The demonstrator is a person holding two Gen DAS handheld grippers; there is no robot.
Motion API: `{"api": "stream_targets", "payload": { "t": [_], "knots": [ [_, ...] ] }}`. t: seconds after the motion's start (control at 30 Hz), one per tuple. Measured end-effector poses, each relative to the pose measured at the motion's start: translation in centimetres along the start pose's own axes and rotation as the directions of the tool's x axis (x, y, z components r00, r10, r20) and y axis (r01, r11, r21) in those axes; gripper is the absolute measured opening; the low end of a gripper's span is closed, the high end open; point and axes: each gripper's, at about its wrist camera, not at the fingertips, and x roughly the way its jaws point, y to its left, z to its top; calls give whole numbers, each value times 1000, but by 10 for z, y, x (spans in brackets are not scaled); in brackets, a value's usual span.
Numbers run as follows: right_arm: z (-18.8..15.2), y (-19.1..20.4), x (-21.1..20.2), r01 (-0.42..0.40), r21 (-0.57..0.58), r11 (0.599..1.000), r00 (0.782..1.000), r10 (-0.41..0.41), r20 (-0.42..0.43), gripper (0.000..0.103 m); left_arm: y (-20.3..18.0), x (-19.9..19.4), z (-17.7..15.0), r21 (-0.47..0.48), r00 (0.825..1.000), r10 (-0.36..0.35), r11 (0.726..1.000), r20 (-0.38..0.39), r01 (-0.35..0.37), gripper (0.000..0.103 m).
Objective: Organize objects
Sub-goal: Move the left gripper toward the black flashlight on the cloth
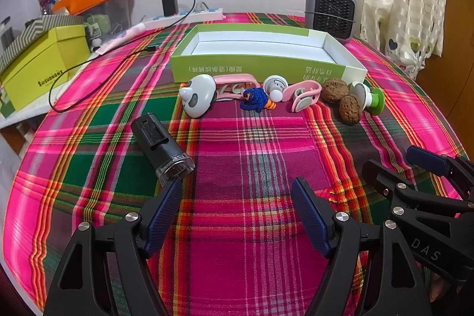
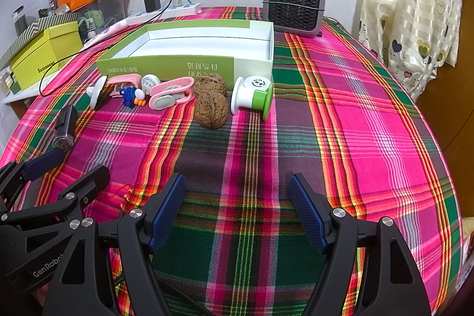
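Task's thing: the black cylindrical device with a clear end cap (image 1: 161,148) is judged the likeliest next pick, since it alone lies apart from the row of small items.
Place: it is laid on the plaid counter (image 1: 254,242), well in front of the green-and-white open box (image 1: 257,68) and off toward that box's left end.
Long axis: it is set on a diagonal, the clear cap turned toward the cameras and the black end turned away toward the box.
Bearing from left hand-held gripper (image 1: 237,209): the device is found just ahead and to the left, its clear cap almost at the left fingertip; the jaws are spread wide and nothing is held.
Bearing from right hand-held gripper (image 2: 237,206): the device (image 2: 63,128) is seen far to the left, beyond the other tool; these jaws are likewise spread wide and empty.
Nearer hand: the left, by a clear margin.
Row before the box: a panda-shaped white gadget (image 1: 197,95), pink clips (image 1: 302,95), a blue knitted toy (image 1: 253,99), two walnuts (image 2: 211,105) and a white-and-green spool (image 2: 251,98) are lined up just in front of the box's near wall.
Right hand's nearer targets: the walnuts and spool are judged straight ahead of it.
Box: nothing can be seen inside it.
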Motion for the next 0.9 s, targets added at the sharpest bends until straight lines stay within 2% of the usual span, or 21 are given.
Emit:
{"api": "stream_targets", "payload": {
  "t": [0.3, 0.63, 0.9],
  "knots": [
    [0, 4, -1, -2, -3, 1000, 1000, 2, -1, 73, 2, -2, 3, 14, 1000, -12, 1000, -10, 12, 76],
    [-4, 4, -4, -7, -10, 1000, 1000, 7, -2, 73, 4, -15, -8, 46, 999, -39, 998, -11, 39, 75],
    [-3, 3, -4, -8, -10, 1000, 1000, 8, -1, 73, 22, -23, -13, -2, 998, -59, 998, 0, 59, 75]
  ]
}}
